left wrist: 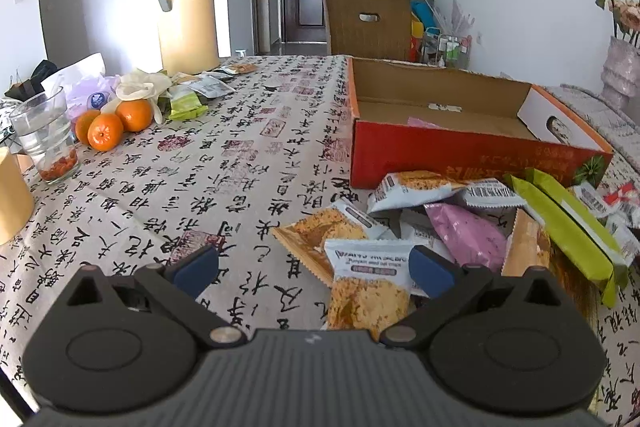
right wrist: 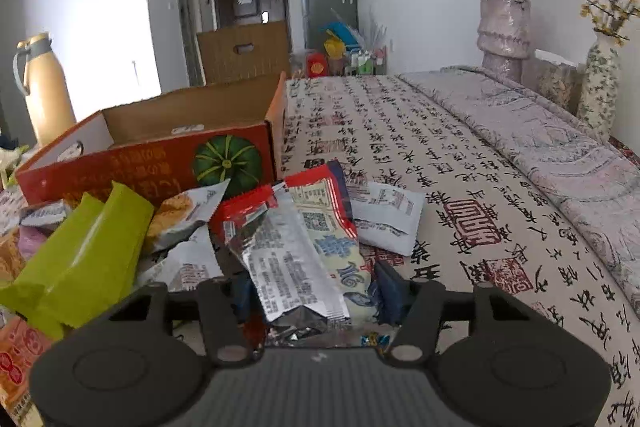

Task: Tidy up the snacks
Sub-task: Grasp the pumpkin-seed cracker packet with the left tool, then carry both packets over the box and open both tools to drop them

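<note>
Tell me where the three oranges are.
In the left wrist view, the oranges sit far left on the table, between the glass and white gloves.

I read the desk cloth [left wrist: 248, 163] as matt woven fabric, printed. The box [left wrist: 472, 155] is corrugated cardboard: raw brown and matt inside, printed red outside with a slight sheen. The snack packs [right wrist: 296, 251] are glossy plastic film, the silver ones metallised and crinkled; the green pack [right wrist: 84, 255] looks satin. My left claw [left wrist: 314, 269] is matt black plastic with blue, rubber-like pads [left wrist: 430, 269]. The tumbler [left wrist: 46, 135] is clear glass. The jug [left wrist: 186, 11] is smooth, semi-gloss.
</note>
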Available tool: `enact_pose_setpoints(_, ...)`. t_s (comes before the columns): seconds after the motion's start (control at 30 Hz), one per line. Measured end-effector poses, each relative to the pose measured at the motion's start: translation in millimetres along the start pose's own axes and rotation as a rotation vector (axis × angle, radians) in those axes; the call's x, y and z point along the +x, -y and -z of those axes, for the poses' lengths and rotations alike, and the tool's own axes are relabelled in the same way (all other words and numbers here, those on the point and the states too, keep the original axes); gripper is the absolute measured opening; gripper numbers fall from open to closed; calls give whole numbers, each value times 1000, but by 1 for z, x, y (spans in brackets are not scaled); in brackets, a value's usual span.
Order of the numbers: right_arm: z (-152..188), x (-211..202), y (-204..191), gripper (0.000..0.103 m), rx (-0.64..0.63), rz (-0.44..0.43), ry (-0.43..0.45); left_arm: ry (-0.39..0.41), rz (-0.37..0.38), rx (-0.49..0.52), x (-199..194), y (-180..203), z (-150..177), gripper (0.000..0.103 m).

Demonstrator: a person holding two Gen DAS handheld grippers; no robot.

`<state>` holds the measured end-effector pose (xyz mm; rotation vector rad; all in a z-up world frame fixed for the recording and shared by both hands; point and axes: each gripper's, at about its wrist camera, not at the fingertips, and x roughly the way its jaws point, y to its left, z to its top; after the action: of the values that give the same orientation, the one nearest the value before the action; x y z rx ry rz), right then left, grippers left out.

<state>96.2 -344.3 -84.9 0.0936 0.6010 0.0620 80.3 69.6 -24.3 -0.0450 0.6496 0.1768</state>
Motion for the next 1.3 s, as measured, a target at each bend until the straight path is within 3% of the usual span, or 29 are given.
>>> enact_pose_setpoints(0.27, 1, -18, 0, 58, 28, 13, 76, -49, 22, 24, 11, 11, 9, 103)
enact_pose_setpoints(0.33, 2, -21, 0, 58, 30, 10, 82, -57, 30, 29, 12, 14, 11, 99)
enact_pose_setpoints(0.43, 2, -24, -1, 58, 29, 9, 92, -78, 49, 28, 15, 15, 14, 80)
enact_pose_setpoints(0.5, 2, -27, -2, 58, 30, 8, 99, -94, 71, 26, 17, 15, 15, 55)
enact_pose_setpoints(0.57, 3, -31, -2, 58, 31, 8, 109, -99, 86, 27, 18, 15, 16, 41)
enact_pose_setpoints(1.0, 3, -47, -7, 58, 23, -5, 139, -32, 91, 21, -5, 14, 11, 40)
enact_pose_setpoints(1.3, -9, -48, -22, 58, -7, -41, 174, 50, 106, 28, -15, 21, -13, 40)
